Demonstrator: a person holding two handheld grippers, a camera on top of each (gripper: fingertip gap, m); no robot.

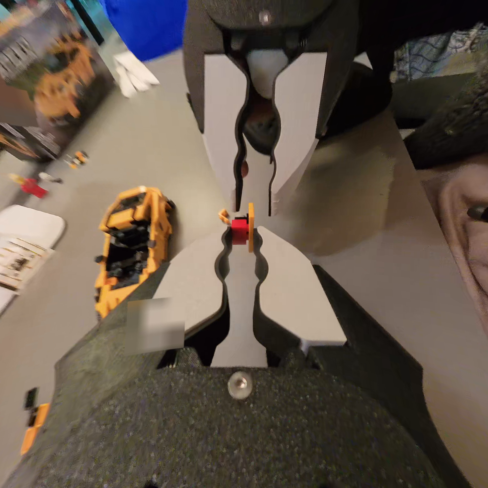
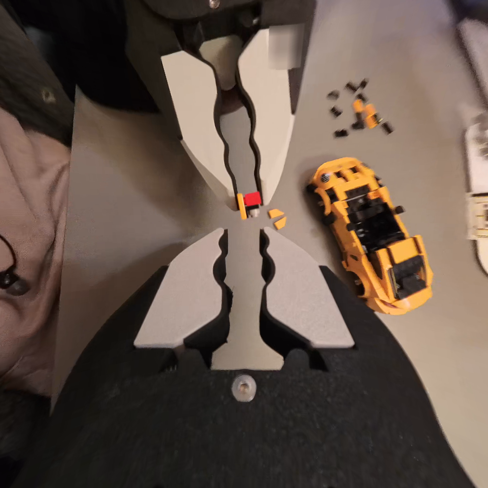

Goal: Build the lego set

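My left gripper (image 1: 243, 232) is shut on a small assembly: a red brick (image 1: 239, 233) with a thin orange plate (image 1: 250, 227) on one side, held just above the grey table. My right gripper (image 1: 254, 211) faces it tip to tip, open and empty, a short gap away. In the right wrist view my right gripper (image 2: 244, 232) is open, and the left gripper (image 2: 248, 203) holds the red brick (image 2: 252, 198) and orange plate (image 2: 241, 208). Two small orange wedge pieces (image 2: 277, 217) lie on the table beside the tips. The part-built orange and black car (image 1: 132, 250) (image 2: 369, 237) lies nearby.
Loose black and orange pieces (image 2: 359, 111) lie beyond the car. The instruction booklet (image 1: 18, 253) and the set's box (image 1: 47, 74) stand at the left. A few small pieces (image 1: 78, 158) and a red piece (image 1: 33, 186) lie near the box. Part of a person (image 2: 26, 211) is close by. My two grippers' fingertips are within a few centimetres of each other.
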